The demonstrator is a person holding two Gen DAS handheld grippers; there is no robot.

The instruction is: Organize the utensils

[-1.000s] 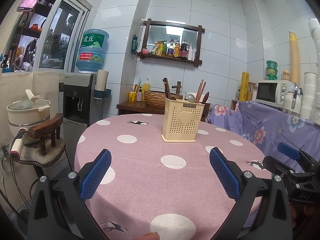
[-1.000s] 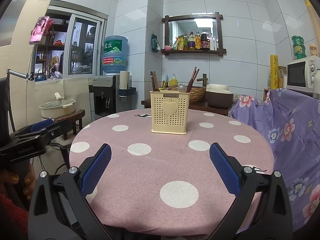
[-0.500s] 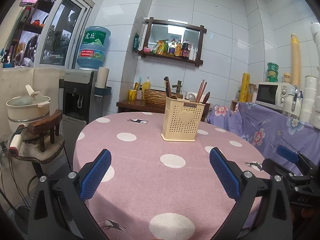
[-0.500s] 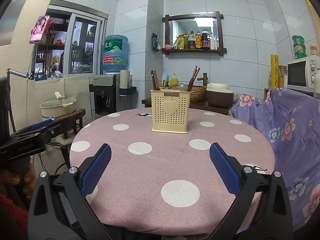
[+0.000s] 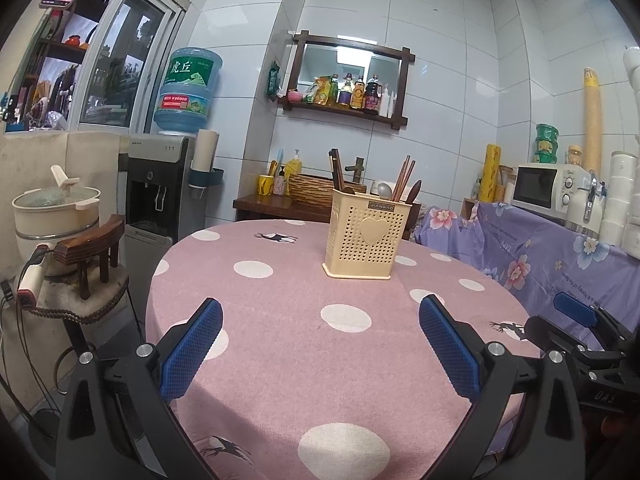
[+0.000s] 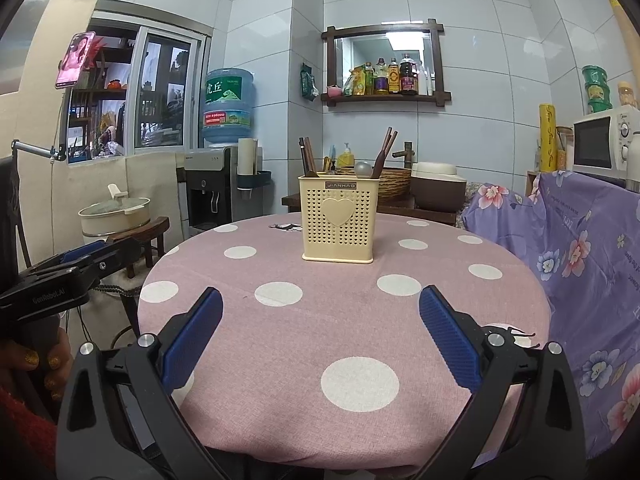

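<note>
A cream perforated utensil holder (image 5: 366, 238) with a heart on its front stands upright on the round pink polka-dot table (image 5: 280, 320); it also shows in the right wrist view (image 6: 339, 220). Dark chopsticks (image 6: 306, 156), brown chopsticks (image 6: 385, 152) and a metal spoon (image 6: 363, 168) stick out of it. My left gripper (image 5: 320, 344) is open and empty above the near table edge. My right gripper (image 6: 320, 336) is open and empty, also near the front edge. Both are well short of the holder.
A water dispenser (image 5: 160, 192) and a stool with a pot (image 5: 56, 208) stand to the left. A purple floral cloth (image 5: 560, 248) covers a counter on the right with a microwave (image 5: 548, 188). A wooden side table (image 5: 280, 204) with a basket is behind.
Both grippers have risen slightly and edged back; the holder sits a little lower in both views. Both grippers stay open and empty.
</note>
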